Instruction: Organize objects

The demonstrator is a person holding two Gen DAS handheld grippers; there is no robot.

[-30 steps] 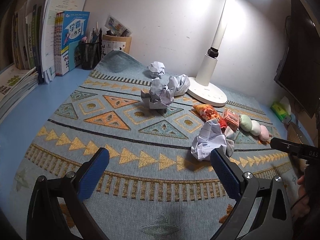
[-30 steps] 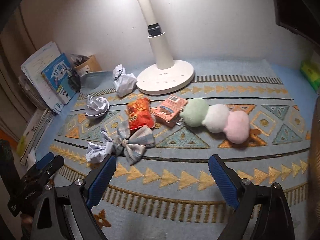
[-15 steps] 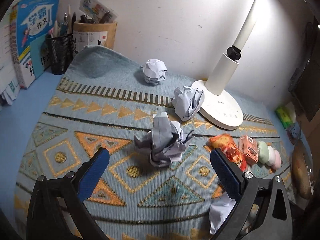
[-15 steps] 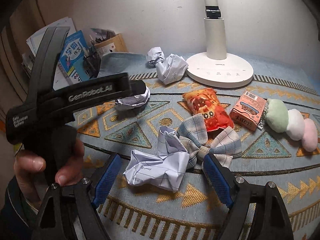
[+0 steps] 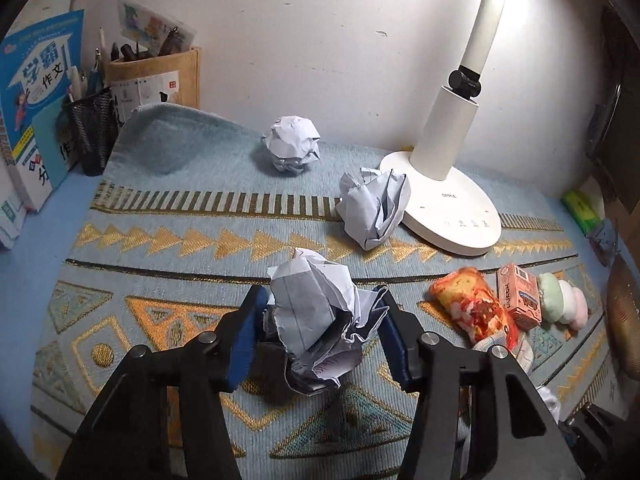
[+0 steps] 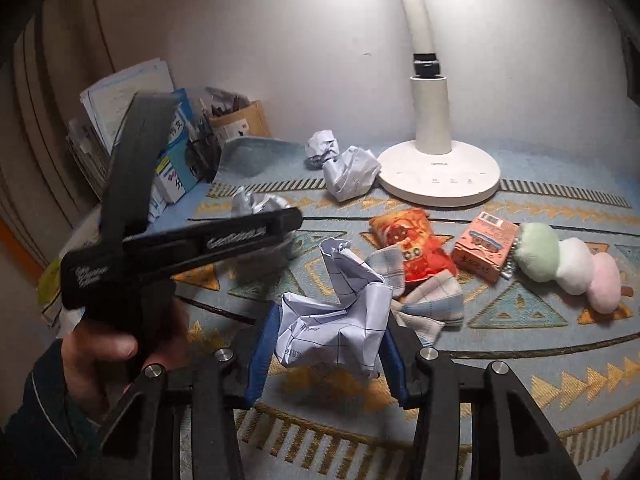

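Over at the left edge, blue-covered books (image 5: 38, 92) stand upright, with a black mesh pen cup (image 5: 91, 130) and a tan cardboard holder (image 5: 160, 76) just beside them at the wall. A blue woven mat with gold triangles (image 5: 180, 240) covers the counter. Moving right, the left gripper (image 5: 318, 336) has just been closing, and its blue pads now pinch a crumpled ball of lined white paper (image 5: 316, 320) sitting on the mat. Behind it, a tight white paper ball (image 5: 292, 148) lies near the wall, and a looser grey-white wad (image 5: 374, 206) touches the round base of a white desk lamp (image 5: 452, 200).

In the right wrist view, a hand (image 6: 116, 352) grips the left tool's black handle at the far left. Centre frame, the right gripper (image 6: 326, 344) has also just been closing; its pads press both sides of a crumpled sheet of gridded white paper (image 6: 340, 312). Just behind that sheet lies a plaid fabric bow (image 6: 428, 300), touching an orange snack packet (image 6: 408, 240). Next comes a small pink carton (image 6: 484, 248), then a plush of green, white and pink balls (image 6: 568, 264) at the right.
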